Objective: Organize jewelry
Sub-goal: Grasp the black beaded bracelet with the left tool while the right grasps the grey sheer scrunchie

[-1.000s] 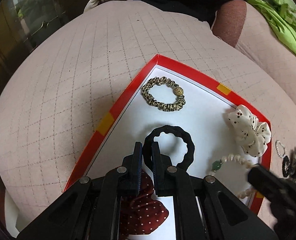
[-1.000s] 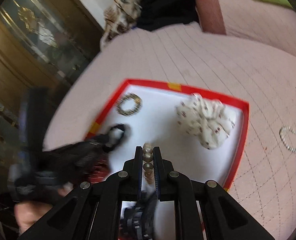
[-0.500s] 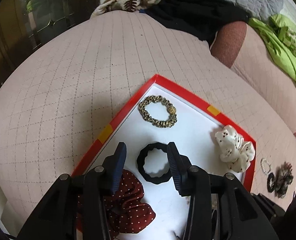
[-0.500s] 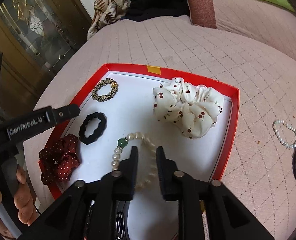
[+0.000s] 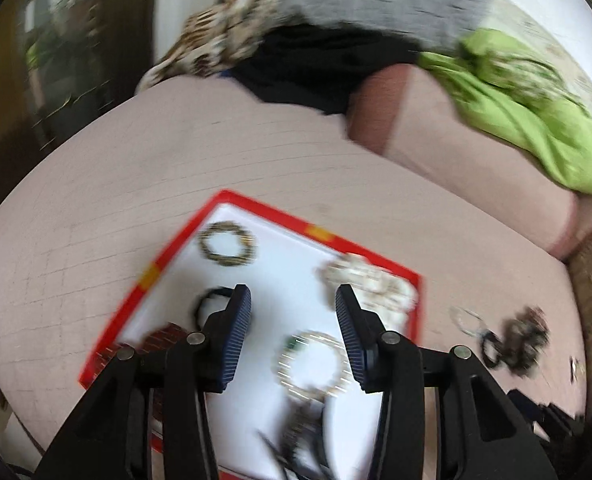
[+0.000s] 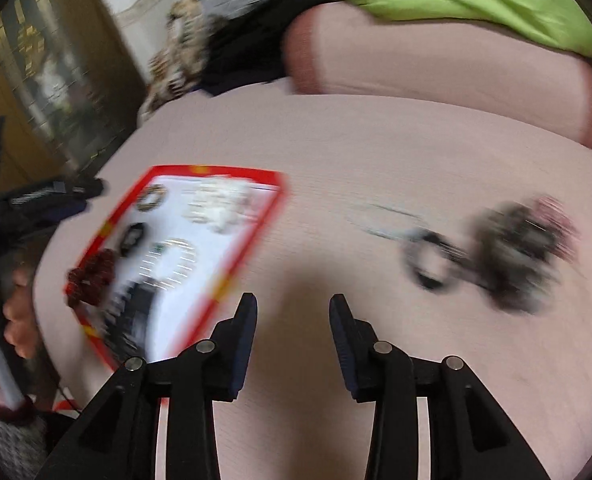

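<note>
Pink quilted cover (image 5: 144,168); green cloth (image 5: 536,120), black garment (image 5: 316,68), leopard-print fabric (image 5: 224,32) behind.

A red-rimmed white tray (image 5: 376,258) on the pink quilt holds a gold-black beaded ring (image 5: 227,244), black wavy hair tie (image 5: 206,300), pearl bracelet (image 5: 314,364), cream scrunchie (image 5: 370,282) and red dotted scrunchie (image 6: 92,276); blurred dark pieces (image 6: 496,256) lie apart.

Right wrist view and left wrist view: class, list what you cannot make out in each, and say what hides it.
- Right wrist view: dark pile of pieces on the bedspread, smeared by motion blur; kinds and count unreadable.
- Left wrist view: black hair tie, partly behind a finger of the left hand-held gripper.
- Left wrist view: dark item at the tray's near end, blurred beyond naming.
</note>
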A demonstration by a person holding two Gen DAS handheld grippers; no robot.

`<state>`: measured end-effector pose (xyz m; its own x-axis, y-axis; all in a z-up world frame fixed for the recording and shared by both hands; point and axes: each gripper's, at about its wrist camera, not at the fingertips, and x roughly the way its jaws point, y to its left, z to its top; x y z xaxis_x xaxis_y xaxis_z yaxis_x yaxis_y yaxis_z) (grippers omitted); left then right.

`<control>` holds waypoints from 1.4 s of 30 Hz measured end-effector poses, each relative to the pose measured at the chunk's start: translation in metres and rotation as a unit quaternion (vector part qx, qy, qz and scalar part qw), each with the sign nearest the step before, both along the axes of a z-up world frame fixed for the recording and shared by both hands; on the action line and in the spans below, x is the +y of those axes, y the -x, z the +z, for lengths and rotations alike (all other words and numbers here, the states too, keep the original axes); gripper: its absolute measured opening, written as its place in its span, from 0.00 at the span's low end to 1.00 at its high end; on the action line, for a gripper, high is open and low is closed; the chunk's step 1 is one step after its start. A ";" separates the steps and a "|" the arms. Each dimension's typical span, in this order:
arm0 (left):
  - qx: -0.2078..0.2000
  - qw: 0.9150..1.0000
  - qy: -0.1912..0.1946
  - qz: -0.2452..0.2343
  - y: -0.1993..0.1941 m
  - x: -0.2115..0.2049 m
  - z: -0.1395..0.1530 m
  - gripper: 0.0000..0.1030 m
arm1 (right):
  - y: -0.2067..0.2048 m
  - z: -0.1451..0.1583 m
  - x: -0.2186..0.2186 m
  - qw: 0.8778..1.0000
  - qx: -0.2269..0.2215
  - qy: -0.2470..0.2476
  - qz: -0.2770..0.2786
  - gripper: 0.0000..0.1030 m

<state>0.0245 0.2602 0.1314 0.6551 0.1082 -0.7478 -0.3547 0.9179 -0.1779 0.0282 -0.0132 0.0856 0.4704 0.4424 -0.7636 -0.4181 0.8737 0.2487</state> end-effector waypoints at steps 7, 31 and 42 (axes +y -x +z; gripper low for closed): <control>0.014 0.993 -0.015 -0.112 -0.009 -0.100 0.005 0.43 | 0.003 -0.010 -0.117 0.994 0.008 -0.002 -0.108 0.40; 0.124 0.971 -0.026 -0.202 -0.119 -0.260 -0.118 0.42 | -0.075 -0.051 -0.161 0.996 -0.012 -0.034 -0.083 0.61; 0.104 0.975 -0.045 -0.193 -0.115 -0.267 -0.118 0.08 | -0.097 -0.069 -0.160 0.992 0.033 -0.093 -0.081 0.26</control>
